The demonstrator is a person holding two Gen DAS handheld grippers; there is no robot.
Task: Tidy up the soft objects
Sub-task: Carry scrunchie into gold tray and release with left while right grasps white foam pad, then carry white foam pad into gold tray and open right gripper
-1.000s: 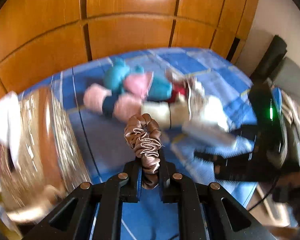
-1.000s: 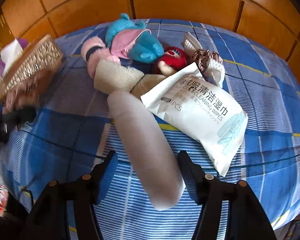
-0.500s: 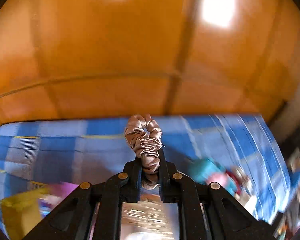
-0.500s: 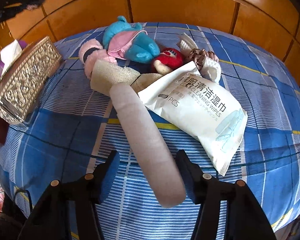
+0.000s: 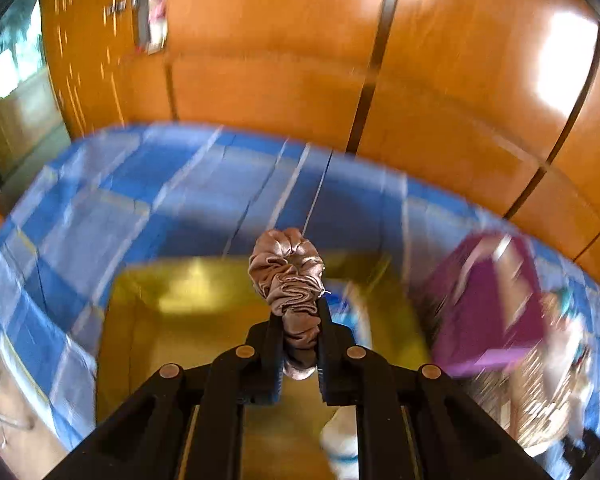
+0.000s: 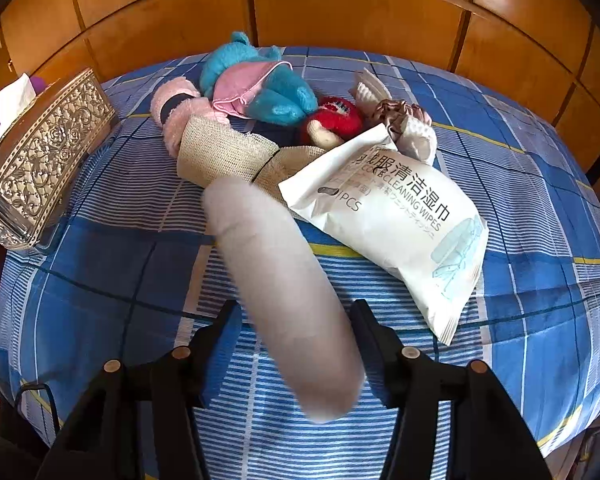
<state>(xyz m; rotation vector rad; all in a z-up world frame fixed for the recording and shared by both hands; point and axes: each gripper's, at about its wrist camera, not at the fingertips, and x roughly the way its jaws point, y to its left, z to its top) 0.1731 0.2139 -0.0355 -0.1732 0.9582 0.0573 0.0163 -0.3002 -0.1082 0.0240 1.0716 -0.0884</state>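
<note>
The left gripper [image 5: 298, 316] clamps a bronze satin scrunchie [image 5: 287, 280] above a blurred yellow box [image 5: 148, 320], while the right gripper [image 6: 296, 324] hangs spread wide either side of a pale cloth roll [image 6: 280, 280] lying on the blue checked bedspread [image 6: 540, 208], beside a wipes packet [image 6: 396, 220].

Two scrunchies [image 5: 288, 280] [image 6: 396, 114] – one wipes pack [image 6: 396, 220]

White wipes packet [image 6: 396, 224] printed with Chinese characters 清洁湿巾, the English words "CLEANING WIPES", and a partly hidden count ending in "PCS".
</note>
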